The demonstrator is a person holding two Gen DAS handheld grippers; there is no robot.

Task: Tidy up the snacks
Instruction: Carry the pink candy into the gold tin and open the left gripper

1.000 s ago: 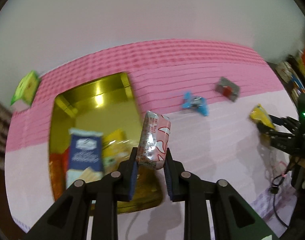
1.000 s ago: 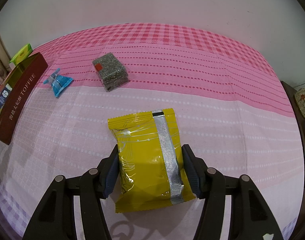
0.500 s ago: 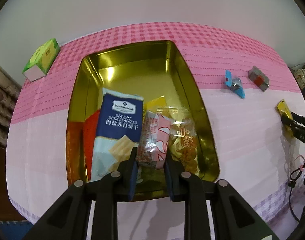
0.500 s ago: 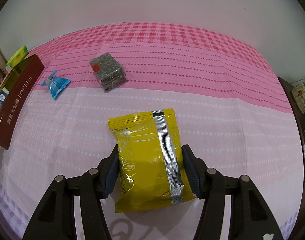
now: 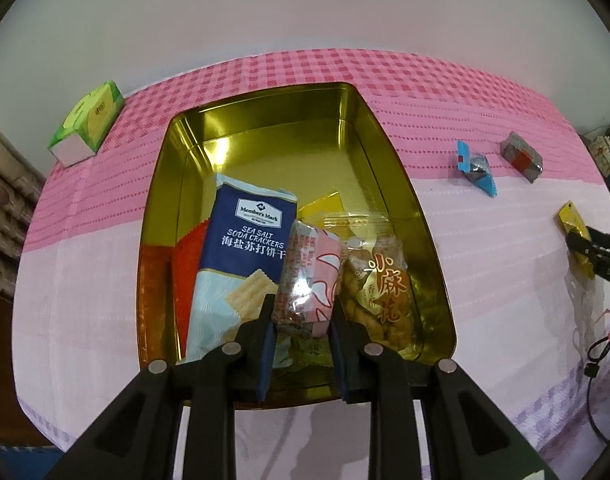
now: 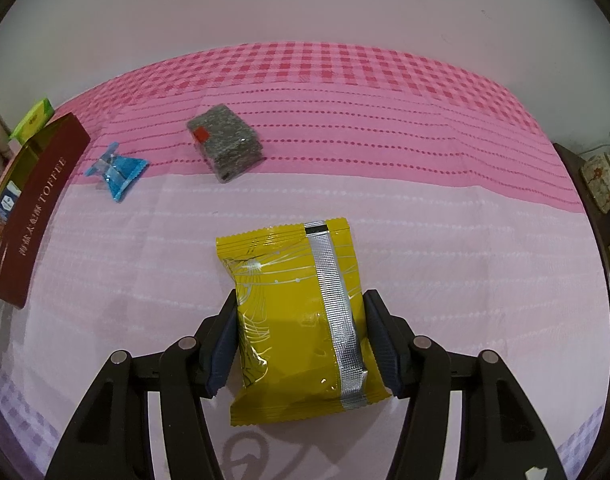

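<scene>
My left gripper [image 5: 303, 314] is shut on a pink and white snack packet [image 5: 309, 280] and holds it over the near end of the gold tin [image 5: 265, 140]. The tin holds a blue soda cracker pack [image 5: 243, 256], a bag of fried twists [image 5: 379, 292] and other snacks. My right gripper [image 6: 301, 308] is shut on a yellow snack bag [image 6: 297, 304] above the pink tablecloth. It also shows far right in the left wrist view [image 5: 573, 224]. A blue wrapped candy [image 6: 115, 170] and a grey packet [image 6: 225, 144] lie on the cloth.
A green box [image 5: 89, 124] sits at the back left beyond the tin. The tin's dark red side [image 6: 33, 208] shows at the left of the right wrist view. Shelves with clutter [image 6: 601, 184] stand past the table's right edge.
My left gripper has swung left with the pink packet, from beside the tin to over its near end. The right gripper still holds the yellow bag and has barely shifted.
</scene>
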